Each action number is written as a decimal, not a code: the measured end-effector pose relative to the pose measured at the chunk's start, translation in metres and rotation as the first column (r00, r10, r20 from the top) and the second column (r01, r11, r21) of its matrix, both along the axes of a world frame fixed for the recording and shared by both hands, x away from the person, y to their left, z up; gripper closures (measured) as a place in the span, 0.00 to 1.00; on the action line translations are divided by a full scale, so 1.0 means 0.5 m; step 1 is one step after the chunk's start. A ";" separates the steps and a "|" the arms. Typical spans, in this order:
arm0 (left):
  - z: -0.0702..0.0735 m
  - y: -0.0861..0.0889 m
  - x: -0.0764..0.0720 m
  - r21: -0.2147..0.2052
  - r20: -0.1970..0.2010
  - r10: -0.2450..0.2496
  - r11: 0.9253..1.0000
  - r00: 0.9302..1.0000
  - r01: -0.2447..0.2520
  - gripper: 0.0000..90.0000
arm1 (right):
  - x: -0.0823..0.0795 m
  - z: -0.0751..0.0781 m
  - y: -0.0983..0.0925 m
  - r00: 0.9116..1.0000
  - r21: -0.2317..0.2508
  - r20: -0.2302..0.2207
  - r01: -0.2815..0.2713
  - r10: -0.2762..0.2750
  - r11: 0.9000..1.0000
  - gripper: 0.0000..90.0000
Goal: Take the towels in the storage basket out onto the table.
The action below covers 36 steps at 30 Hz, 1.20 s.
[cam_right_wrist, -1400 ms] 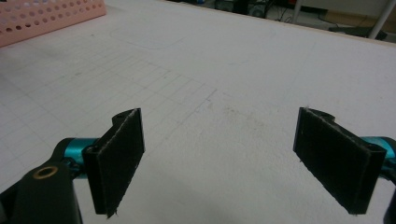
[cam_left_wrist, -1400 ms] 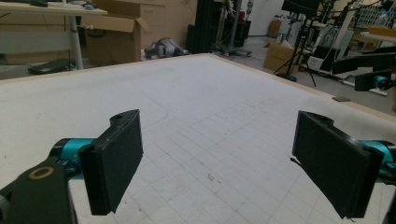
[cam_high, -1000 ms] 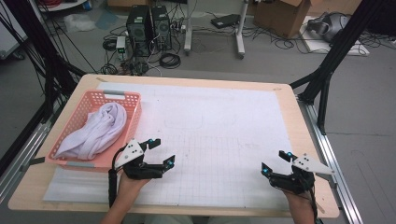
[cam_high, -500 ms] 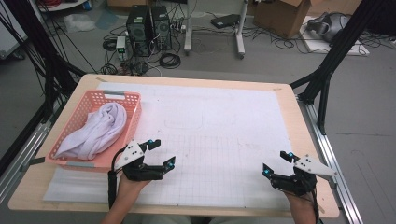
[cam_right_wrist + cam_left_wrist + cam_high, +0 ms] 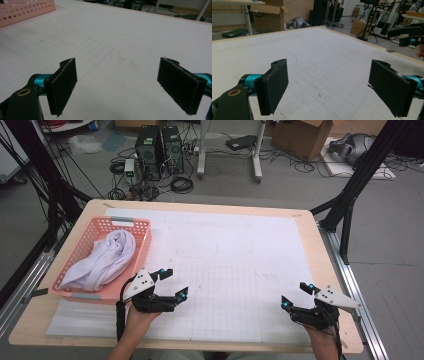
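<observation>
Left gripper (image 5: pixel 171 283): mine, jaws wide apart, empty, near the desk's front edge, just beside the basket.
Right gripper (image 5: pixel 296 295): jaws apart, empty, by the front right corner.
White cloth (image 5: pixel 102 260): bundled in the pink basket (image 5: pixel 142 222) along the left edge.
Progress: I judge nothing begun; cloth not yet gripped or lifted out.

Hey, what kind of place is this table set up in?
Likely a robotics lab or workshop: computer towers and loose cables on the floor, cardboard boxes, and a gridded white mat covering the table.
</observation>
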<state>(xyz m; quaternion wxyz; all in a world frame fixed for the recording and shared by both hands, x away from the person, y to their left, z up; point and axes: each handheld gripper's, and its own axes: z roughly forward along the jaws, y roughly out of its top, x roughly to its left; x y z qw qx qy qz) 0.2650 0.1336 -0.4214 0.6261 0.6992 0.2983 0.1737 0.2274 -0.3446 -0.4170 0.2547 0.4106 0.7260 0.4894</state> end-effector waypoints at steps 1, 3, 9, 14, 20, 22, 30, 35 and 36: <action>0.000 0.001 0.001 -0.003 -0.001 0.000 1.000 1.000 0.000 0.18 | 0.000 -0.001 0.000 1.000 0.001 -0.001 0.006 -0.006 1.000 0.16; 0.002 0.001 0.002 -0.002 -0.002 0.000 1.000 1.000 0.000 0.18 | 0.000 -0.001 0.000 1.000 -0.002 -0.004 0.013 -0.013 1.000 0.16; 0.021 -0.002 0.008 -0.013 -0.002 -0.011 1.000 1.000 0.011 0.18 | -0.001 0.000 -0.001 1.000 -0.001 0.001 0.015 -0.015 1.000 0.16; 0.047 0.001 0.013 -0.041 -0.008 -0.041 0.998 0.999 0.040 0.18 | -0.001 0.000 -0.004 1.000 -0.003 -0.001 0.018 -0.018 1.000 0.16; 0.081 0.023 0.020 -0.049 0.004 -0.034 0.998 0.999 0.034 0.18 | 0.000 0.001 -0.011 1.000 0.007 0.000 0.028 -0.028 1.000 0.16; 0.094 0.035 0.022 -0.046 0.011 -0.018 0.999 1.000 0.019 0.18 | -0.001 0.002 -0.012 1.000 0.007 0.001 0.027 -0.027 1.000 0.16; 0.145 0.094 0.038 -0.045 0.012 0.025 0.999 1.000 -0.024 0.18 | -0.002 0.001 -0.015 0.999 0.010 -0.001 0.032 -0.032 0.999 0.16; 0.162 0.137 0.053 -0.010 -0.001 0.063 0.998 0.998 -0.063 0.18 | -0.002 0.001 -0.014 0.999 0.009 -0.005 0.035 -0.035 0.999 0.16; 0.165 0.144 0.054 -0.010 -0.003 0.073 0.997 0.997 -0.073 0.18 | -0.002 0.001 -0.014 0.999 0.008 -0.004 0.034 -0.034 0.999 0.16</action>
